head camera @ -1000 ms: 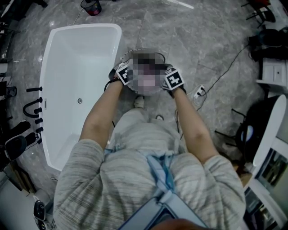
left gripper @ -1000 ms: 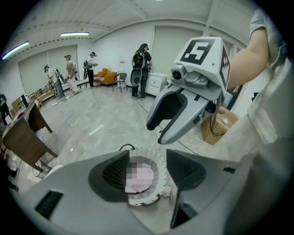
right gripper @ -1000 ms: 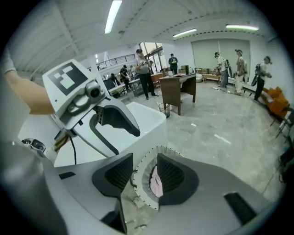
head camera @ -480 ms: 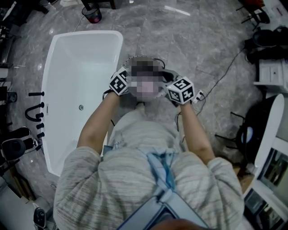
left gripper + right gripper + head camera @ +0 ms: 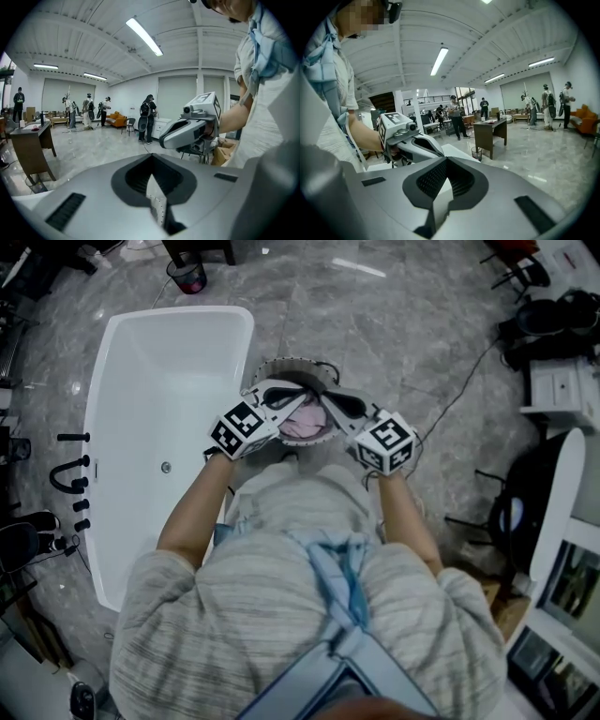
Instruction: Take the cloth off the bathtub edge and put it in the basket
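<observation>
Head view: the left claw [image 5: 298,397] and the right claw [image 5: 330,401] are shown lifted above the basket [image 5: 281,362], at whose rim they were held lower 1 second earlier. The pink cloth [image 5: 305,426] is left lying inside the basket, just beside the bathtub [image 5: 246,343]; no cloth is seen on the visible tub edge. Both pairs of jaws have just been closing and are now pressed together, with nothing caught between them, as confirmed in the 2 gripper views. The task is judged essentially done.
</observation>
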`<state>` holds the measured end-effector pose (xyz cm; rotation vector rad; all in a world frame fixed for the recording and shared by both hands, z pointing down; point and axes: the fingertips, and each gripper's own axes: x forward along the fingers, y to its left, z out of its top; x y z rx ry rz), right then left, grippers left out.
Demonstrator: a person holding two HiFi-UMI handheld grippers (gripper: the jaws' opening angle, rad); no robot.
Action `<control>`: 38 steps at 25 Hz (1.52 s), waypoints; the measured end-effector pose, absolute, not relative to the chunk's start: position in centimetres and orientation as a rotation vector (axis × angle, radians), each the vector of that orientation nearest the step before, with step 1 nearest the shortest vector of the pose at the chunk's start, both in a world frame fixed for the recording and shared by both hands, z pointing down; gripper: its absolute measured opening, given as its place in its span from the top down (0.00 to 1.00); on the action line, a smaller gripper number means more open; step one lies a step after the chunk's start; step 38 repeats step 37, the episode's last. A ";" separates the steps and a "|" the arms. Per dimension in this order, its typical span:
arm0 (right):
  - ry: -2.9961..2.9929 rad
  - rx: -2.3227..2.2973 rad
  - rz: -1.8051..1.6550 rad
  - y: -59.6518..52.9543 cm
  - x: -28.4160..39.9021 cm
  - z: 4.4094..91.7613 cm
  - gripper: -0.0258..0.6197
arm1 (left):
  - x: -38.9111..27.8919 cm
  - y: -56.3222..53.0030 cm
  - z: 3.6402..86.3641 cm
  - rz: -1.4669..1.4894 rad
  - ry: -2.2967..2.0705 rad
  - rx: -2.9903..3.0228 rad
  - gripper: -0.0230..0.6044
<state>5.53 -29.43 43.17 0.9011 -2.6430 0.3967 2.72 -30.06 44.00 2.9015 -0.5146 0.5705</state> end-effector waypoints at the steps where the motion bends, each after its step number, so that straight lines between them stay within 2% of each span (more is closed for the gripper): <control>1: -2.652 0.909 0.399 -29.2 5.5 42.8 0.95 | 2.6 -29.8 43.5 0.552 -0.525 2.900 0.96; 15: -2.697 0.888 0.389 -29.0 5.0 41.2 0.95 | 2.7 -30.0 41.3 0.437 -0.628 2.871 0.96; 38: -2.691 0.869 0.386 -29.4 7.1 41.6 0.95 | 4.0 -30.7 43.4 0.396 -0.599 2.808 0.96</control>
